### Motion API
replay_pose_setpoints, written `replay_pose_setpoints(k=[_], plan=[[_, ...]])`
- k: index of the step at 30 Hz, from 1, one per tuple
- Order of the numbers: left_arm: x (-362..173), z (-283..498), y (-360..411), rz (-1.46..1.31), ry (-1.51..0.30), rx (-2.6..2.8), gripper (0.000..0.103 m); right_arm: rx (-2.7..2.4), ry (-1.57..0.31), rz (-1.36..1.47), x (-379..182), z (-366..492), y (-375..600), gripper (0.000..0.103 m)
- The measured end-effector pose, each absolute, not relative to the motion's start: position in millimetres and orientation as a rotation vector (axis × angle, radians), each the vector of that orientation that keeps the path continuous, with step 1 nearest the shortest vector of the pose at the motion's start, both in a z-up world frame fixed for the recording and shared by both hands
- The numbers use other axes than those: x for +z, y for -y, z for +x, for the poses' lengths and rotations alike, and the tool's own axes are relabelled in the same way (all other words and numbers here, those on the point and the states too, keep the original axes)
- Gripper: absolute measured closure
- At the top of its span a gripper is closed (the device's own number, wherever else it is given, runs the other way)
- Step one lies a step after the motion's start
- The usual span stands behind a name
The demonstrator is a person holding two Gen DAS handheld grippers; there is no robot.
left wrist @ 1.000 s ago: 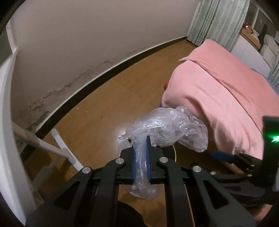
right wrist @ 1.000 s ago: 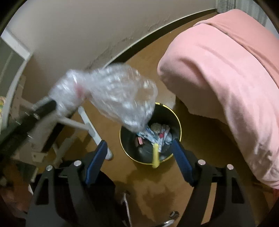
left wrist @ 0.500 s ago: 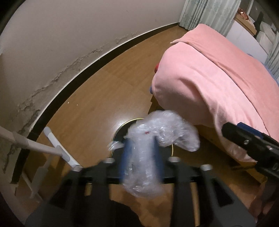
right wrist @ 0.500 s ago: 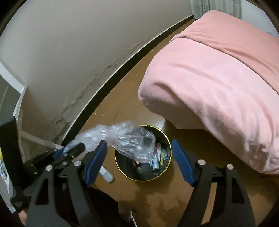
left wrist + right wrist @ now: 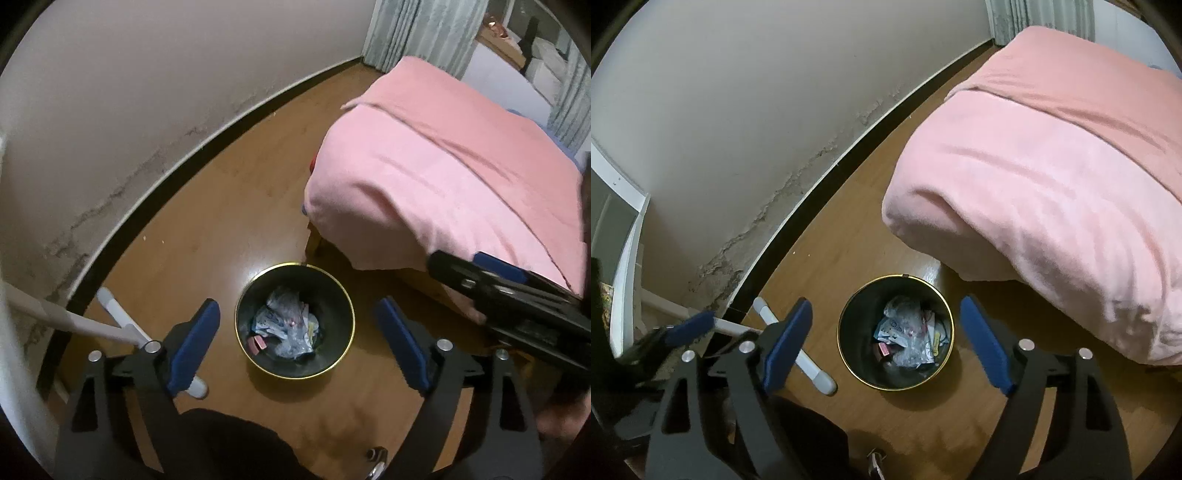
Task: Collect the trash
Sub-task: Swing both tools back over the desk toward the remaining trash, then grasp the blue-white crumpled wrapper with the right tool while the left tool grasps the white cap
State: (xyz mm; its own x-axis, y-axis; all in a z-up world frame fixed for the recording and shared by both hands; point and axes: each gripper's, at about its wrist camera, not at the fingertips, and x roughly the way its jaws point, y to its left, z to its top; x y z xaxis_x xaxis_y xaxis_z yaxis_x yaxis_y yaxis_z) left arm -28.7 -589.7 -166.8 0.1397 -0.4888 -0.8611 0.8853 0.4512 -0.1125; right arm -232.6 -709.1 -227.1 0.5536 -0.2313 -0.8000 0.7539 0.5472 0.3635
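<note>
A black trash bin with a gold rim [image 5: 332, 288] [image 5: 849, 314] stands on the wooden floor beside the bed. A crumpled clear plastic bag [image 5: 291, 325] [image 5: 905, 325] lies inside it on top of several wrappers. My left gripper [image 5: 295, 343] is open and empty, held above the bin. My right gripper [image 5: 886, 343] is open and empty too, also above the bin. The right gripper also shows at the right edge of the left wrist view [image 5: 517, 295]. The left gripper's blue pad shows at the left of the right wrist view [image 5: 690, 326].
A bed with a pink blanket [image 5: 443, 177] [image 5: 1052, 166] fills the right side. A white wall with a dark baseboard [image 5: 166, 177] runs along the left. White furniture legs [image 5: 122, 321] [image 5: 794, 350] stand left of the bin. Curtains [image 5: 413, 33] hang at the back.
My left gripper opened and let go of the clear plastic bag, which dropped into the bin. Both grippers now sit higher above the bin.
</note>
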Motion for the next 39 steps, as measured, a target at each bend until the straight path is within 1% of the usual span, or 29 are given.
replay_pose_setpoints(k=[3, 5, 7, 9, 12, 13, 18, 21, 23, 27, 33, 35, 36, 37, 38, 39], plan=[[-133, -35, 566, 0.459, -0.949, -1.088, 0.014, -0.66, -0.752, 0.736, -211, -230, 702, 0.023], [-103, -38, 536, 0.434, -0.879, -1.104, 0.011, -0.648, -0.735, 0.686, -196, -224, 691, 0.022], [-79, -32, 495, 0.417, -0.807, -1.07, 0.01, -0.61, -0.723, 0.63, -179, -210, 674, 0.022], [-66, -19, 460, 0.394, -0.775, -1.017, 0.01, -0.552, -0.722, 0.584, -165, -194, 654, 0.022], [-53, 17, 385, 0.336, -0.754, -0.868, 0.01, -0.44, -0.724, 0.501, -146, -162, 611, 0.022], [-50, 36, 347, 0.308, -0.752, -0.774, 0.01, -0.39, -0.725, 0.469, -139, -149, 593, 0.022], [-55, 96, 201, 0.219, -0.758, -0.43, 0.01, -0.171, -0.739, 0.331, -113, -94, 499, 0.023], [-67, 121, 128, 0.152, -0.796, -0.265, 0.01, -0.044, -0.744, 0.259, -99, -62, 439, 0.022], [-75, 131, 94, 0.12, -0.817, -0.202, 0.01, 0.045, -0.747, 0.208, -90, -39, 393, 0.023], [-96, 153, 58, 0.069, -0.873, -0.167, 0.01, 0.181, -0.768, 0.134, -80, -1, 318, 0.023], [-107, 176, 56, 0.091, -0.884, -0.181, 0.011, 0.272, -0.793, 0.044, -75, 33, 253, 0.023], [-107, 182, 53, 0.065, -0.889, -0.186, 0.02, 0.286, -0.797, 0.035, -73, 41, 244, 0.023], [-108, 184, 52, 0.057, -0.896, -0.2, 0.034, 0.293, -0.797, 0.034, -72, 45, 241, 0.023], [-105, 182, 51, 0.07, -0.888, -0.193, 0.056, 0.297, -0.798, 0.029, -70, 47, 239, 0.023], [-105, 184, 49, 0.081, -0.883, -0.193, 0.071, 0.301, -0.799, 0.023, -68, 50, 236, 0.023], [-104, 182, 46, 0.078, -0.881, -0.196, 0.073, 0.306, -0.799, 0.019, -65, 57, 229, 0.023]])
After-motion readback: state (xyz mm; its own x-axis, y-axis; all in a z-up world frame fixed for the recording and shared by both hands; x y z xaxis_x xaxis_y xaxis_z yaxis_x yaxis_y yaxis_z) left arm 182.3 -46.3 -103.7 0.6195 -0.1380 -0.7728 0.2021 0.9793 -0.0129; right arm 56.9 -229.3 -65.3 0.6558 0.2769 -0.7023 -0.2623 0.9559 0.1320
